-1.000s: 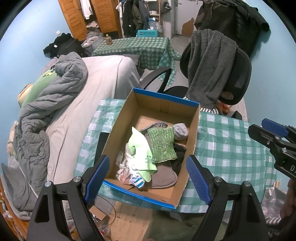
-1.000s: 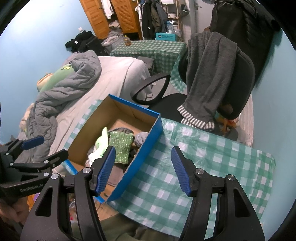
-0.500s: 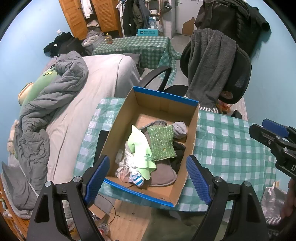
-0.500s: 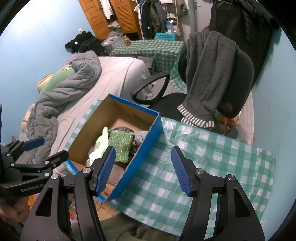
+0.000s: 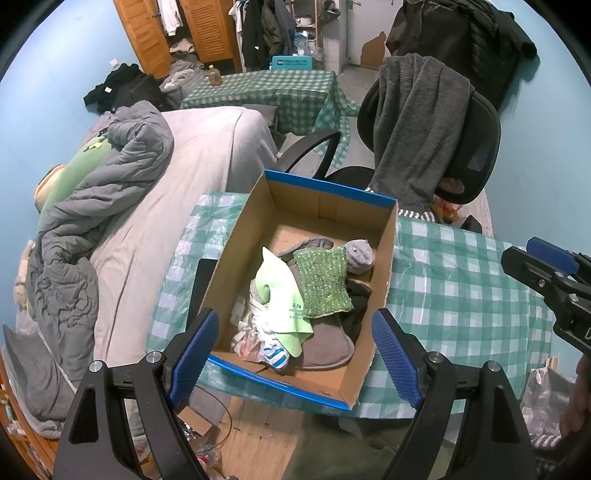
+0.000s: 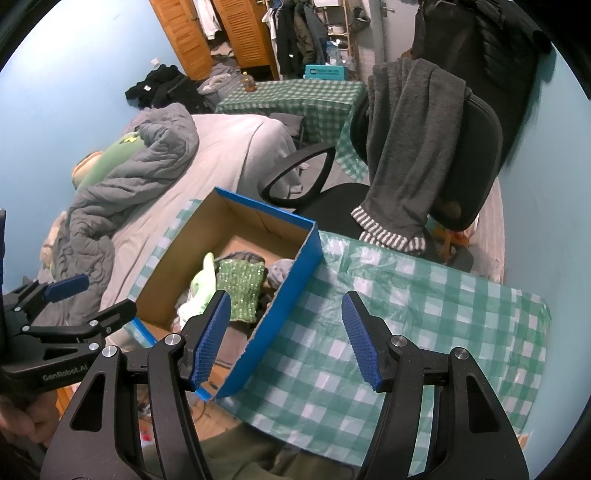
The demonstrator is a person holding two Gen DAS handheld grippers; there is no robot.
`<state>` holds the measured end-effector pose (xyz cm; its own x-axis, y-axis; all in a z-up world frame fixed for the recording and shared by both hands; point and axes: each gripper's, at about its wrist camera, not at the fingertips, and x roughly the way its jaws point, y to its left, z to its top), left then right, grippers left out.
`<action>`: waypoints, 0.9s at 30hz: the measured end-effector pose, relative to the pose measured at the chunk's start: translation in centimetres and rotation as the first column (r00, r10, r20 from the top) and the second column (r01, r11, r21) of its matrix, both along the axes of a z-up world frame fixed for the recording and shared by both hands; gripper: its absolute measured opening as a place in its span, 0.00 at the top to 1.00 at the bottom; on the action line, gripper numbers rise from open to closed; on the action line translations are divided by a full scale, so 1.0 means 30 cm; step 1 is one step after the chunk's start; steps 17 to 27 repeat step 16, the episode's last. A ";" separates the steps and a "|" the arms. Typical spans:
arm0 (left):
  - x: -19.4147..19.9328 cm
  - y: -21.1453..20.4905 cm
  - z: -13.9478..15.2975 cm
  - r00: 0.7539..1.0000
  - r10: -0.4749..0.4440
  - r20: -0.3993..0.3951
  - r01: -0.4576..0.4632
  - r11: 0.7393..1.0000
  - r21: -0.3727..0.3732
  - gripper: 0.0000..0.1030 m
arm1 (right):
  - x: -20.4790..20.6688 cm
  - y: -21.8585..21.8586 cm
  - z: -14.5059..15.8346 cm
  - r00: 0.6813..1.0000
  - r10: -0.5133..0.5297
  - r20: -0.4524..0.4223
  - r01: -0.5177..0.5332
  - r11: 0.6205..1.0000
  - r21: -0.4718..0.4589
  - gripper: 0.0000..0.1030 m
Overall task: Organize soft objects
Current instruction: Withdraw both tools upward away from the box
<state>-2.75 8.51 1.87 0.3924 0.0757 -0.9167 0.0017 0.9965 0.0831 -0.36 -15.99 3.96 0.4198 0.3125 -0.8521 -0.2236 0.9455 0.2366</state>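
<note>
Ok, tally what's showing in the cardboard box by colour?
Green: 2, sparkly green cloth and pale green cloth.
Grey: 2, grey sock and grey pad.
White: 1, white bundle.
Black: 1, black cloth.
Total: 6 visible; more may be buried.

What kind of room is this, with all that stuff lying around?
Most likely a lived-in bedroom. There is a bed with a rumpled grey duvet, an office chair with a garment slung over its back, and coats hanging by wooden wardrobe doors at the far end.
</note>
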 end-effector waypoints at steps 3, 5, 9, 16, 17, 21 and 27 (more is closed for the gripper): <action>0.005 0.002 -0.004 1.000 -0.010 -0.004 0.010 1.000 0.003 0.17 | -0.012 -0.002 -0.004 1.000 -0.008 -0.002 0.008 1.000 0.000 0.39; 0.008 -0.001 -0.007 1.000 -0.013 -0.003 0.013 1.000 0.003 0.17 | -0.008 -0.003 -0.004 1.000 -0.007 -0.004 0.007 1.000 0.000 0.39; 0.013 -0.005 -0.007 1.000 -0.018 -0.002 0.018 1.000 0.002 0.17 | -0.009 -0.006 -0.005 1.000 -0.006 -0.004 0.006 1.000 -0.001 0.39; 0.027 -0.012 -0.004 1.000 -0.027 -0.007 0.027 1.000 0.002 0.17 | -0.008 -0.012 -0.009 1.000 -0.006 -0.008 0.007 1.000 0.001 0.39; 0.027 -0.012 -0.004 1.000 -0.027 -0.007 0.027 1.000 0.002 0.17 | -0.008 -0.012 -0.009 1.000 -0.006 -0.008 0.007 1.000 0.001 0.39; 0.027 -0.012 -0.004 1.000 -0.027 -0.007 0.027 1.000 0.002 0.17 | -0.008 -0.012 -0.009 1.000 -0.006 -0.008 0.007 1.000 0.001 0.39; 0.027 -0.012 -0.004 1.000 -0.027 -0.007 0.027 1.000 0.002 0.17 | -0.008 -0.012 -0.009 1.000 -0.006 -0.008 0.007 1.000 0.001 0.39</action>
